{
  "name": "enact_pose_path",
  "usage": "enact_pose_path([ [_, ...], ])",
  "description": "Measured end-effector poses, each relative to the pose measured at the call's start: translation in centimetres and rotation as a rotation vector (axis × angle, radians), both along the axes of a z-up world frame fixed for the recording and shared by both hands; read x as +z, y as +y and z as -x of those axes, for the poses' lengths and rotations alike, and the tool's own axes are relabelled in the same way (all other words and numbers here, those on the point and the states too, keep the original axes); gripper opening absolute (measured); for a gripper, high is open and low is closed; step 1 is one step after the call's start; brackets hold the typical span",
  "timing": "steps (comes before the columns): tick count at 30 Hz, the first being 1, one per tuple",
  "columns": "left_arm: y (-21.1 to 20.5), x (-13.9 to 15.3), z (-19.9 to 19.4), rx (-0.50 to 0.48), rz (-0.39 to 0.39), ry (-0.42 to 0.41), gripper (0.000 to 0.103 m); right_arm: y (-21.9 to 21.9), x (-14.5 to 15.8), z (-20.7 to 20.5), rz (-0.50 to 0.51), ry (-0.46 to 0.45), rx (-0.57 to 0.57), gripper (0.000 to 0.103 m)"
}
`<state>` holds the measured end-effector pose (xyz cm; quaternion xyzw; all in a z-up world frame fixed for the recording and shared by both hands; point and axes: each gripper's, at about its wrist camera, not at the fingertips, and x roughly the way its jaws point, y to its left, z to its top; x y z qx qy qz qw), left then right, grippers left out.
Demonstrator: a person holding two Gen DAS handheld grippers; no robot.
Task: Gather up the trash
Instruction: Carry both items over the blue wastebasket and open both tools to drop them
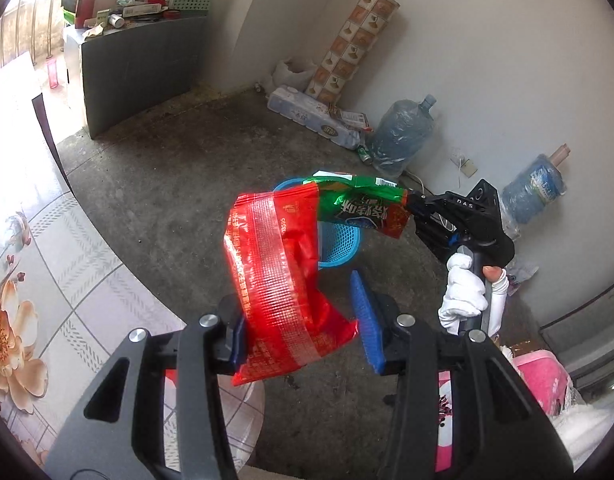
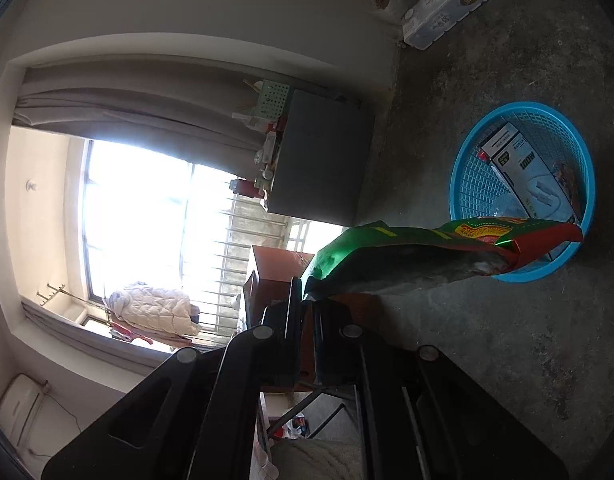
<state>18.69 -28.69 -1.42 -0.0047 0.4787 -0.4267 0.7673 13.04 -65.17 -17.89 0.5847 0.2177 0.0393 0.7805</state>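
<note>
Left wrist view: left gripper (image 1: 303, 324) fills the bottom centre, jaws part-open and clamped on a red snack bag (image 1: 283, 280) — the bag's lower end sits between the blue pads (image 1: 365, 320), the left pad mostly hidden behind the foil, and the rest sticks up toward frame centre. Right gripper (image 1: 407, 202) comes in from the right, held by a white-gloved hand (image 1: 465, 292); its jaws are closed tight on the corner of a green snack bag (image 1: 359, 208), which hangs out to the left and overlaps the top of the red bag in the picture. Behind both bags, centre frame, a blue mesh basket (image 1: 341, 244) stands on the grey concrete floor (image 1: 167, 184), mostly covered by the wrappers. Floral tablecloth (image 1: 35, 280) at lower left, grey cabinet (image 1: 143, 72) with clutter at upper left, two water jugs (image 1: 403, 136) along the white wall at right. Right wrist view — rotated sideways: right gripper (image 2: 307, 308) at lower centre pinches the green snack bag (image 2: 427, 256), jaws shut on its dark end; the bag stretches right with its far end over the near rim of the blue mesh basket (image 2: 459, 200). A white carton (image 2: 527, 176) lies inside the basket. Bright window (image 2: 147, 220) at left.
</note>
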Motion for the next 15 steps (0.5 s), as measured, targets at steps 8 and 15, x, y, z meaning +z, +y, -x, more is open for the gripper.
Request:
enact_pose_path([
  [8, 0.7, -1.1, -2.7, 0.037, -0.039, 0.011, 0.042, -4.9, -12.3, -4.8, -0.009, 0.301, -0.035, 0.011],
  [15, -1.9, -2.0, -4.1, -0.005, -0.07, 0.022, 0.042, -6.0, -22.1, 0.0, -0.181, 0.499, -0.173, 0.031],
])
